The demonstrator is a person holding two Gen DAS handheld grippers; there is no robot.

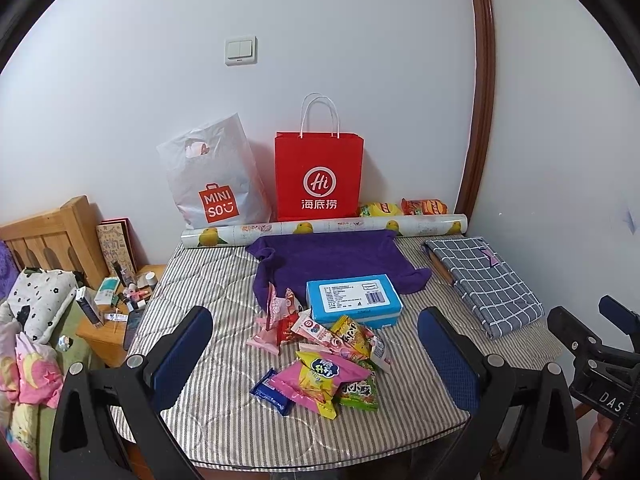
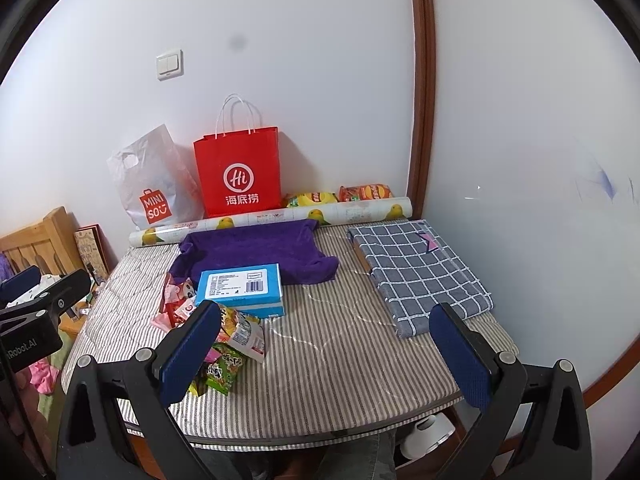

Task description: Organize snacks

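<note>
Red paper bag, purple towel, blue box, grey-striped table cover.

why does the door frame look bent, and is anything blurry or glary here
Left wrist view: fisheye lens bows the brown door frame and darkens the corners; the snack pile is sharp under soft, even light. Right wrist view: same bowing, a dark smudge on the wall, mild glare at right.

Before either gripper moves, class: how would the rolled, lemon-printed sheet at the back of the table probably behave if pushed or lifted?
The lemon-printed roll is a long cylinder lying flat, so a sideways push would probably roll it. The red paper bag and chip packets behind it may stop it. Gripped at one end, it might sag.
</note>
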